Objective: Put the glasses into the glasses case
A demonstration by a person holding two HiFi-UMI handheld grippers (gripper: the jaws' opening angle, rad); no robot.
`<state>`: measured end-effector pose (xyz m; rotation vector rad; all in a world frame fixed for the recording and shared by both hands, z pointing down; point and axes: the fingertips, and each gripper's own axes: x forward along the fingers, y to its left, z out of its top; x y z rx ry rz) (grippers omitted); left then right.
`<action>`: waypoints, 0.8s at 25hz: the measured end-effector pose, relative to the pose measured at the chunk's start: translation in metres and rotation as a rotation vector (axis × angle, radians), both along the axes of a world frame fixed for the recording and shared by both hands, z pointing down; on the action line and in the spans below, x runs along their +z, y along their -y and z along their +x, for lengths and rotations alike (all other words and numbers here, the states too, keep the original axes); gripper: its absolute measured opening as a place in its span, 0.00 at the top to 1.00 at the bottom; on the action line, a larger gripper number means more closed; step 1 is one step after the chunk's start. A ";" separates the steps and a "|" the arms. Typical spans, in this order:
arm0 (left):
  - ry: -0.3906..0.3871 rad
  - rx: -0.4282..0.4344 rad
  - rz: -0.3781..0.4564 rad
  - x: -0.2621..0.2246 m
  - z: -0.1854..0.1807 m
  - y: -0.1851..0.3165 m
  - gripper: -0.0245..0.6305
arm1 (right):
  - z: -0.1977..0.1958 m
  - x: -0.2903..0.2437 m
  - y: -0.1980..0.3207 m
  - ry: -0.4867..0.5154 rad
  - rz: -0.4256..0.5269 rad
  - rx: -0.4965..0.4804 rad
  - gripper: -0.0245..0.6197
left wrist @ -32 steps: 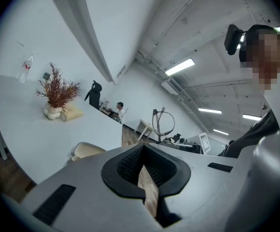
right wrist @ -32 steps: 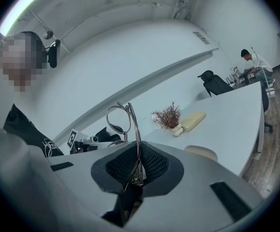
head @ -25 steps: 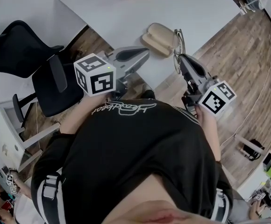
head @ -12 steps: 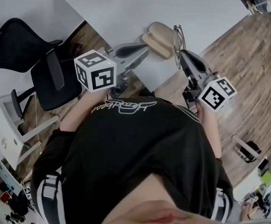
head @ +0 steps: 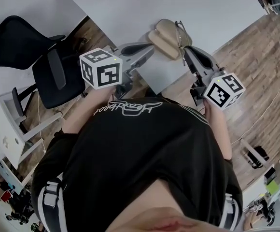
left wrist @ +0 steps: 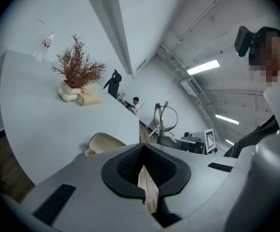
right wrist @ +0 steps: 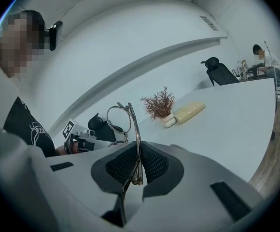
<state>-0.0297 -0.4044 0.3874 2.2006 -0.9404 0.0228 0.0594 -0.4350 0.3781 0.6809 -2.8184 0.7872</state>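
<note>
An open beige glasses case (head: 162, 36) lies near the front edge of the white table (head: 217, 8); the left gripper view shows it low and left of centre as the case (left wrist: 103, 142). My right gripper (head: 188, 52) is shut on thin metal-framed glasses (head: 180, 32), held upright at the case's right side. In the right gripper view the glasses (right wrist: 136, 139) stand clamped between the black pads of the right gripper (right wrist: 137, 172). My left gripper (head: 147, 50) points at the case's near left side, shut with nothing in it, as the left gripper (left wrist: 147, 178) shows. Its view also shows the glasses (left wrist: 165, 119).
A black office chair (head: 38, 57) stands left of the table over wooden floor. A dried red plant (left wrist: 77, 71) in a pale vase, a beige block (right wrist: 188, 111) and a clear bottle (left wrist: 44, 43) sit farther back on the table. A person sits at a distant desk.
Both grippers have moved forward and lower toward the case. The glasses, still clamped in the right gripper, now sit right beside the case's right end.
</note>
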 end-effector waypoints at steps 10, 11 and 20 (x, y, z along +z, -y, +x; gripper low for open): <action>0.020 -0.043 -0.047 0.021 0.001 0.014 0.95 | -0.011 0.045 0.018 -0.240 0.127 -0.107 0.92; 0.020 -0.048 -0.049 0.022 0.000 0.015 0.95 | -0.013 0.050 0.020 -0.263 0.135 -0.117 0.92; 0.017 -0.106 -0.068 0.029 -0.011 0.024 0.95 | -0.026 0.099 0.039 -0.361 0.090 -0.172 0.92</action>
